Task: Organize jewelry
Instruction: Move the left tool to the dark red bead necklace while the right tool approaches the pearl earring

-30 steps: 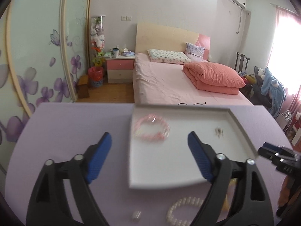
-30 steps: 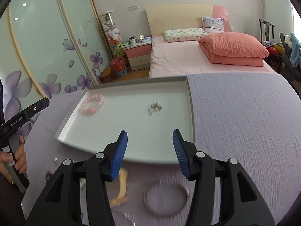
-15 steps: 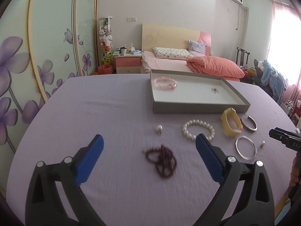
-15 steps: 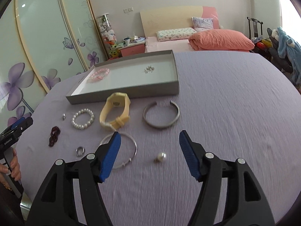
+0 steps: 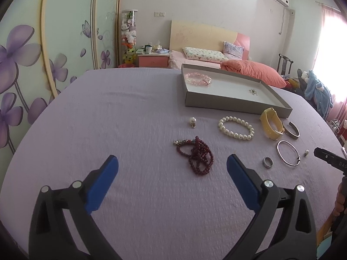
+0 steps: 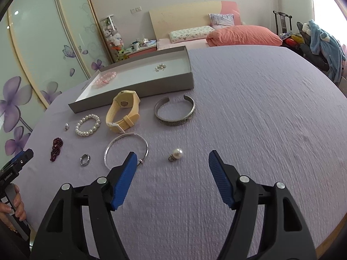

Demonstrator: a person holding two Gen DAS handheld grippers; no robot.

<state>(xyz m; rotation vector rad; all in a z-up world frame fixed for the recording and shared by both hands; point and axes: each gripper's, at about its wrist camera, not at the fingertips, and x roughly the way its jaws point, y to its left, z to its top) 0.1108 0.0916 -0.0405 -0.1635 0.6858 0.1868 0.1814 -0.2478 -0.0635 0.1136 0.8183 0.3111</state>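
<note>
My left gripper hovers open over the purple tablecloth, with a dark red bead bracelet lying just ahead between its fingertips, untouched. Beyond lie a pearl bracelet, a yellow watch and a grey tray holding a pink bracelet. My right gripper is empty, its jaws opening, and a pearl pendant rests on the cloth between its tips. The thin silver bangle lies by its left finger. The silver cuff sits farther back.
A ring and a second small pendant lie on the cloth at the left. Small earrings sit in the tray. The table edge curves close on the right; a bed and a sliding wardrobe stand behind. A hand holds the left gripper.
Both grippers have pulled back from over the tray towards the near side of the table and sunk lower. Both sets of jaws now stand wider.
</note>
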